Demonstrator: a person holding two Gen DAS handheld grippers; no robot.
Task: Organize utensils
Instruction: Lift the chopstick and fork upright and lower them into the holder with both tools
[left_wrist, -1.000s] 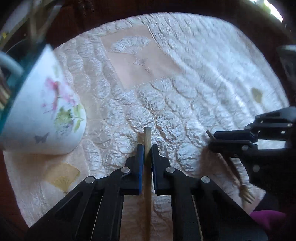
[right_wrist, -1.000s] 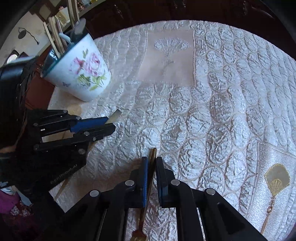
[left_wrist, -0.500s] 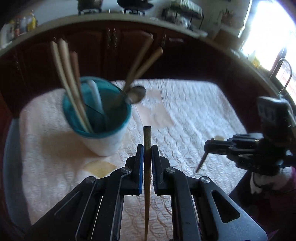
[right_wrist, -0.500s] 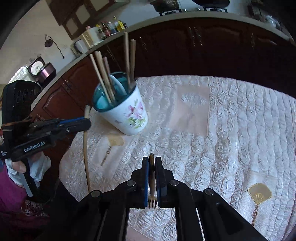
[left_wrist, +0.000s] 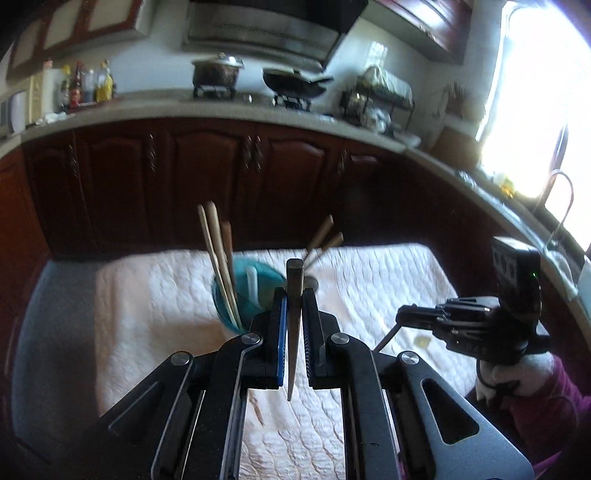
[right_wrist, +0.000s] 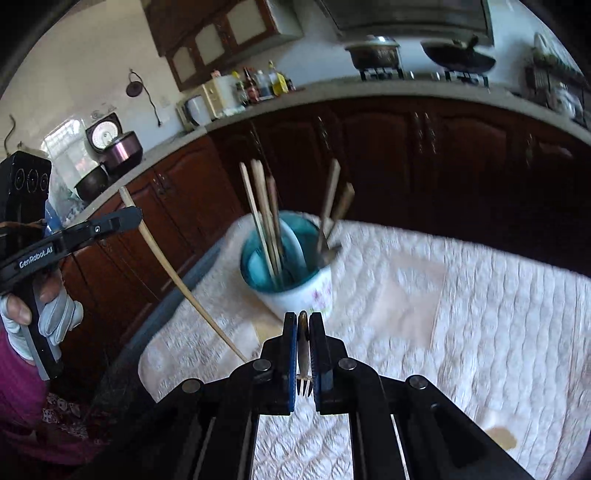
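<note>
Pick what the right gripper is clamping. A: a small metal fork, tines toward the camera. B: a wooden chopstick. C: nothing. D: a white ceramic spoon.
A: in the right wrist view, the right gripper is shut on a small metal fork, its tines pointing back between the blue-padded fingers.

- My own fingers (left_wrist: 280, 332) hide the near side of the cup (left_wrist: 236, 295) at twelve o'clock.
- Motion blur smears the flower print on that cup.
- The quilted cloth (right_wrist: 480, 314) runs off the frame at five o'clock.
</note>
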